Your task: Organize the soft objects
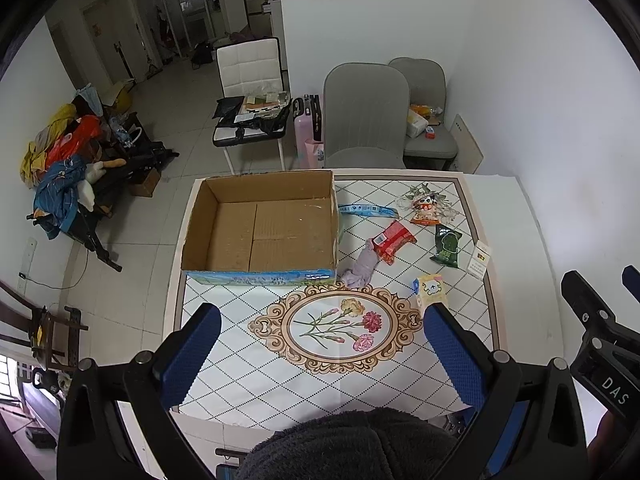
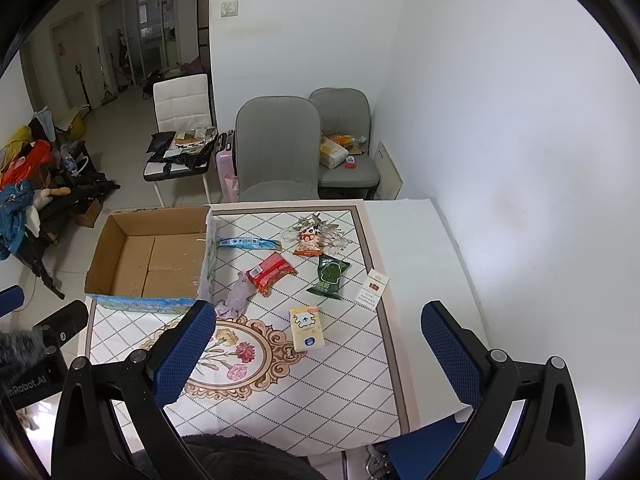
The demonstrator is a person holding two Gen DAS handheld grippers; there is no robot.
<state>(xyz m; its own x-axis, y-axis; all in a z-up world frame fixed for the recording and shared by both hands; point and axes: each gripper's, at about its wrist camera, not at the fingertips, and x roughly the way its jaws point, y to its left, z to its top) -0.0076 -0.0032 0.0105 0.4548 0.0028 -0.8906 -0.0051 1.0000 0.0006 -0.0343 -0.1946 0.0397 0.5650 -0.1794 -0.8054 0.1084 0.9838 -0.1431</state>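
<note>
— What do your jaws hold?
— Nothing. My left gripper (image 1: pixel 322 354) and right gripper (image 2: pixel 318 354) are both wide open above the table (image 2: pixel 320 392).
— And the soft things?
— The packets (image 2: pixel 271 272) and a purple cloth (image 2: pixel 236 300) lie beside the empty box (image 2: pixel 120 236).

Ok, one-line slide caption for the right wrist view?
Open right gripper above patterned table; empty cardboard box, yellow tissue pack, red packet ahead.

Black tongs (image 1: pixel 322 354), blue textured pads (image 1: pixel 192 354), silver screws; dark fleece sleeve (image 1: pixel 352 444).
</note>
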